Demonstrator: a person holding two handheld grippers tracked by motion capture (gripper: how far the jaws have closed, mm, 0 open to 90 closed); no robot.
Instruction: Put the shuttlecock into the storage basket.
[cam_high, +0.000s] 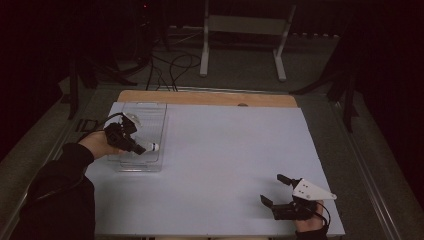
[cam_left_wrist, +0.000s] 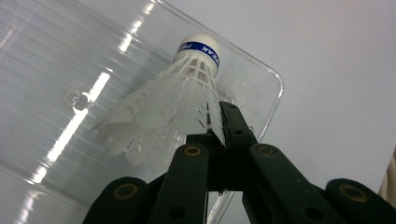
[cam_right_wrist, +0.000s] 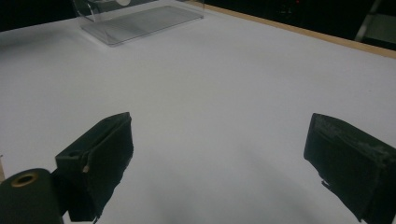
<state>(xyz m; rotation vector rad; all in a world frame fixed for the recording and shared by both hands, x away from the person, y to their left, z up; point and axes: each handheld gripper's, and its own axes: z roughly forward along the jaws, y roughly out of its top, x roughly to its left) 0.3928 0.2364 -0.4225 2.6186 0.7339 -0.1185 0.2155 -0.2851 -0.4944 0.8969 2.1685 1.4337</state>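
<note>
A white plastic shuttlecock (cam_left_wrist: 173, 102) with a white cork and a blue band is pinched by its skirt in my left gripper (cam_left_wrist: 219, 126), which is shut on it. In the high view the left gripper (cam_high: 136, 146) hovers over the near part of a clear plastic tray (cam_high: 150, 112), with the shuttlecock's cork (cam_high: 154, 147) pointing right. The tray's ribbed floor and rounded corner (cam_left_wrist: 275, 79) lie just under the shuttlecock. My right gripper (cam_high: 276, 189) rests at the table's near right with its jaws wide apart and nothing between them; its fingers (cam_right_wrist: 105, 149) frame bare white tabletop.
The white table board (cam_high: 225, 150) has a wooden strip (cam_high: 210, 97) along its far edge. Beyond it stand a white frame stand (cam_high: 245, 30) and cables on the floor. The tray (cam_right_wrist: 140, 21) lies far off in the right gripper view.
</note>
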